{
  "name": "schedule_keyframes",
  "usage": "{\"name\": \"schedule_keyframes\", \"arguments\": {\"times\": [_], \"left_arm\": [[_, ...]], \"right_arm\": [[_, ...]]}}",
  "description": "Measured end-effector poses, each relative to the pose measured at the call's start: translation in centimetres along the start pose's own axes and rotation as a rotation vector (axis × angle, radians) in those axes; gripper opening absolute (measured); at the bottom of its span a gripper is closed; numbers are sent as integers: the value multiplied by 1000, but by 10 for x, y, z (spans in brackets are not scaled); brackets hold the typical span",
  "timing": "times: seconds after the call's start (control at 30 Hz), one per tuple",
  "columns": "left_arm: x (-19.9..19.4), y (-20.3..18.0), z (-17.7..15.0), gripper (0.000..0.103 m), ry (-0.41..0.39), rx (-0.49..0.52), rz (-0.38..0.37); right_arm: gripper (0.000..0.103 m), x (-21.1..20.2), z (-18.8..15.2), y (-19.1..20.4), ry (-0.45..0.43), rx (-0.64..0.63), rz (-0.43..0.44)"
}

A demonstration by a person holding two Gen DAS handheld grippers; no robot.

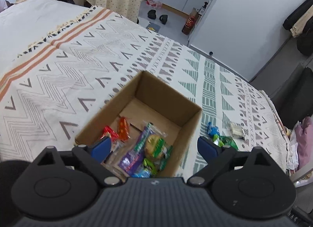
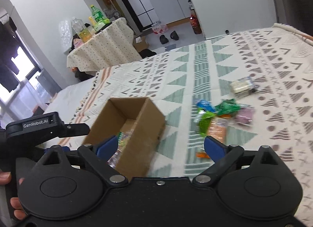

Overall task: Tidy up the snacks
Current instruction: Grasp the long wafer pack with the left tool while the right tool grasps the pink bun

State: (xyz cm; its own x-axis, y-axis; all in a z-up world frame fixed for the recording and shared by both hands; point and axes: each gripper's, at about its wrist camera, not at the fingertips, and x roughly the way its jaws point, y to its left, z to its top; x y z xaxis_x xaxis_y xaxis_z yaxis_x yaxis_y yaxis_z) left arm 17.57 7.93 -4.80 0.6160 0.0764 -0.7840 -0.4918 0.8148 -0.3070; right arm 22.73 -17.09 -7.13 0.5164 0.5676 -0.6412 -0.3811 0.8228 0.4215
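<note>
Currently, the snacks are split between two places: a share lies in the cardboard box (image 1: 148,113) on the bed, and the remainder sits loose on the patterned bedspread (image 1: 78,66) just beside the box's right wall. Inside the box I read a red packet (image 1: 109,132), an orange packet (image 1: 123,128), a purple wrapper (image 1: 135,156) and a round biscuit in green-printed film (image 1: 156,146), all gathered at the near end, with the far end of the floor bare. Outside, the right wrist view shows a blue packet (image 2: 203,104), green packets (image 2: 227,106), a pinkish packet (image 2: 244,116), an orange-brown packet (image 2: 218,129) and, a little apart from the cluster, a pale wrapped block (image 2: 242,85). The left tongs (image 1: 154,147) hang above the near end of the box, spread wide and holding nothing. The right tongs (image 2: 160,146) are likewise spread wide and empty, straddling the box's right wall, with the loose cluster just ahead and to the right. I judge the step in hand to be the interval between a deposit and the next pick, with the job roughly half complete. The next move calls for the right tongs to travel to the loose cluster, single out one packet at its edge, and close on it without dragging its neighbours. The right view is blurred, so packet outlines there are approximate.
</note>
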Motion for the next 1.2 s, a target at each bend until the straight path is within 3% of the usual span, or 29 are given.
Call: {"name": "schedule_keyframes", "arguments": {"times": [0.47, 0.57, 0.73, 0.97, 1.2], "left_arm": [[-4, -53, -23, 94, 0, 95, -63], [-1, -68, -31, 94, 2, 132, -72], [9, -92, -44, 94, 11, 202, -95], [31, -111, -58, 93, 36, 243, -96], [62, -126, -67, 88, 66, 252, -86]], "right_arm": [[100, -33, 6, -66, -12, 70, -56], [100, -28, 2, -75, -14, 53, -114], [100, -21, 0, -101, -14, 162, -103], [93, -10, 3, -120, -19, 217, -102], [79, 8, 8, -131, -18, 242, -90]]}}
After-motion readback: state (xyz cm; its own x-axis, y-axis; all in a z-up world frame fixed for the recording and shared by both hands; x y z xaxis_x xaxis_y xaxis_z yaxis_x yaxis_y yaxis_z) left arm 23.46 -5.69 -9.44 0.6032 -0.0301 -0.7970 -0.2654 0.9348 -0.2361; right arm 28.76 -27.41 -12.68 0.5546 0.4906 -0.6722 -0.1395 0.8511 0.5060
